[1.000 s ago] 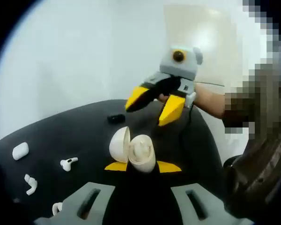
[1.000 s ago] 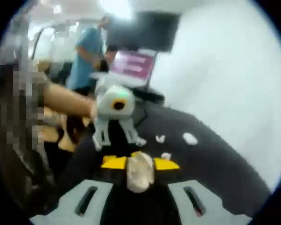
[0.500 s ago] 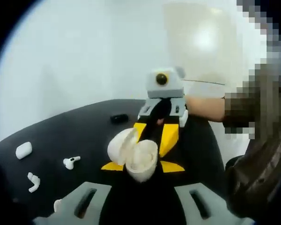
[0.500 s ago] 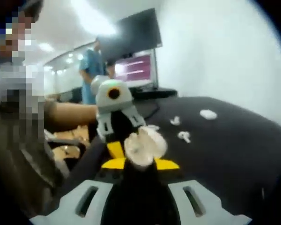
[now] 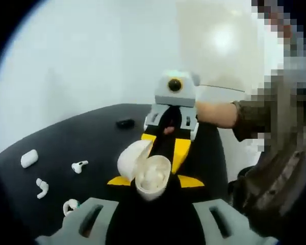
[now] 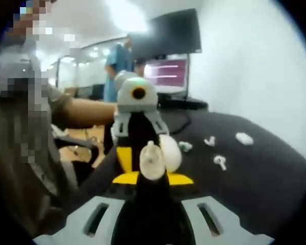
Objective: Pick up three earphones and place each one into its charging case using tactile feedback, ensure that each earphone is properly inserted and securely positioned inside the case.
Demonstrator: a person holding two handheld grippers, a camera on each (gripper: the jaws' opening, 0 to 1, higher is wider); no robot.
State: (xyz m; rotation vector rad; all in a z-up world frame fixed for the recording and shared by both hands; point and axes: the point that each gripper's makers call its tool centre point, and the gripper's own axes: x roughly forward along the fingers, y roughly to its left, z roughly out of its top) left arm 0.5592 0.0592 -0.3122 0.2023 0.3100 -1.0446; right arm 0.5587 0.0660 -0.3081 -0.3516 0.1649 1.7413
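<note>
Left tongs (image 5: 152, 181) clamp the open case (image 5: 152, 176) mouth-up as a steady socket; right tongs (image 5: 166, 148), closed at its rim, seat an earphone; 3 earphones (image 5: 79, 166) wait on table (image 5: 66, 143).

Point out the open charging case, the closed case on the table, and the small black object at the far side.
open charging case (image 5: 152, 178), left gripper view, its lower shell
closed case (image 5: 29, 158), left gripper view, its top
small black object (image 5: 125, 123), left gripper view, its middle

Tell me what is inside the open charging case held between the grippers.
The open charging case, lid hinged back, is held by the left hand-held gripper. Its pale interior looks moulded, but blur hides whether an earphone sits inside. The right hand-held gripper is close behind it.
</note>
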